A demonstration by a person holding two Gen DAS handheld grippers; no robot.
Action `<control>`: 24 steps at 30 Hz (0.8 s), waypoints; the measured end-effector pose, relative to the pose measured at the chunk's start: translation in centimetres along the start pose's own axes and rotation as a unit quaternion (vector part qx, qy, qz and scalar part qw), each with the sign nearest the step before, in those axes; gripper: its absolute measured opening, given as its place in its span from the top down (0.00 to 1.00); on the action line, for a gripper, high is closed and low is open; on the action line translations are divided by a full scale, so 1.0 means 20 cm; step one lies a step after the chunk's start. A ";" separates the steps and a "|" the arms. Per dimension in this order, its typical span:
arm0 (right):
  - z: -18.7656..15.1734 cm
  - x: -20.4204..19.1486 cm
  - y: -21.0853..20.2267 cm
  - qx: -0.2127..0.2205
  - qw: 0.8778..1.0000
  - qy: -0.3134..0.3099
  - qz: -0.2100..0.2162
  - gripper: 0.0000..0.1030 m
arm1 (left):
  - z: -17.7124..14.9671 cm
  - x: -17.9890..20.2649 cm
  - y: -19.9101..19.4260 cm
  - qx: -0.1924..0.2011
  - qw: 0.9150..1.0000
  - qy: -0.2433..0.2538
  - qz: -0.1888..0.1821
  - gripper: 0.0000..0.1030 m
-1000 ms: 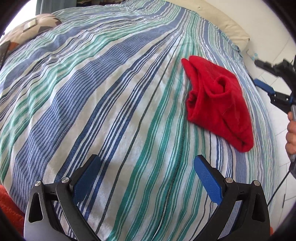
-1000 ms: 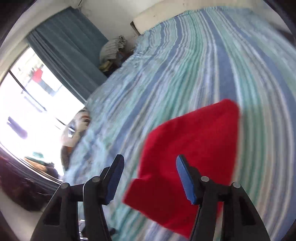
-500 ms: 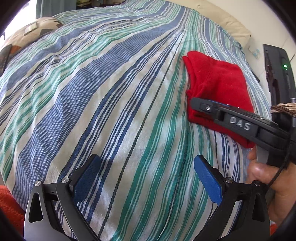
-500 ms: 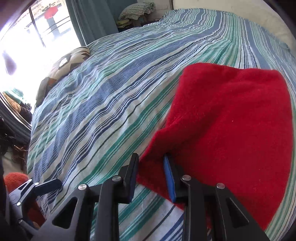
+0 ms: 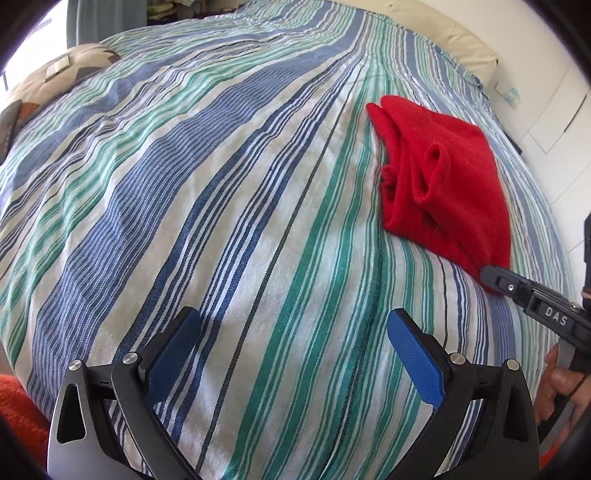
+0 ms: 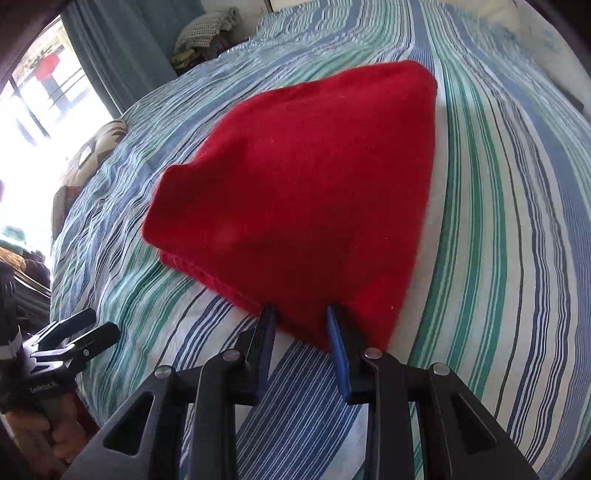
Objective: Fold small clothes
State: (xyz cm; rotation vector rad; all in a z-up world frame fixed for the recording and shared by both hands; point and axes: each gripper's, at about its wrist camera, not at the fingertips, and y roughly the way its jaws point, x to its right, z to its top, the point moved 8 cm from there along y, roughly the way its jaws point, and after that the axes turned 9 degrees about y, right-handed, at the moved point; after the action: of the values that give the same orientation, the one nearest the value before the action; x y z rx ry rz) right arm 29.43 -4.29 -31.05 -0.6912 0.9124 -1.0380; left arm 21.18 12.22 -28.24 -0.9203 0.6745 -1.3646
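Observation:
A red folded garment (image 5: 447, 188) lies on the striped bedspread (image 5: 221, 206), right of centre in the left wrist view; it fills the middle of the right wrist view (image 6: 314, 192). My right gripper (image 6: 301, 314) has its jaws narrowed around the garment's near edge, which sits between the fingertips; it also shows at the garment's near corner in the left wrist view (image 5: 495, 277). My left gripper (image 5: 291, 332) is wide open and empty, over bare bedspread well left of the garment. It shows at the lower left of the right wrist view (image 6: 74, 332).
A patterned cushion (image 5: 59, 74) lies at the bed's far left. A cream headboard pad (image 5: 454, 44) and a white wall border the far right. Teal curtains (image 6: 122, 48) and a clothes pile (image 6: 207, 33) stand beyond the bed. Something orange (image 5: 18, 406) sits low left.
My right gripper has drawn back from the garment's near left corner to its near edge, and its jaws now sit a little wider. The garment has a raised fold on top. My left gripper has stayed put.

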 end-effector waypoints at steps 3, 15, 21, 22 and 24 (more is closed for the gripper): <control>-0.08 -0.08 -0.11 0.010 1.000 0.003 0.022 0.54 | -0.01 0.01 0.00 0.000 1.000 0.009 0.009 0.02; -0.51 0.13 -0.29 0.040 0.998 -0.001 -0.055 0.39 | -0.01 0.02 0.02 -0.003 0.999 0.029 0.034 0.02; -0.55 0.13 -0.29 0.045 0.998 0.017 -0.050 0.30 | -0.02 0.04 0.03 -0.008 0.998 0.044 0.049 0.02; -0.55 0.13 -0.28 0.046 0.998 0.017 -0.049 0.28 | -0.02 0.04 0.02 -0.012 0.998 0.047 0.049 0.02; -0.55 0.12 -0.29 0.049 0.998 0.017 -0.047 0.27 | 0.02 0.08 -0.07 0.010 0.999 0.043 0.023 0.02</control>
State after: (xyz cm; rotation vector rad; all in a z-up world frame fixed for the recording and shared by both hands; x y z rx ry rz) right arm 17.84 -9.32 -32.18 -0.6406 0.8579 -1.1742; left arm 20.94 10.71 -26.66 -0.8296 0.7418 -1.3741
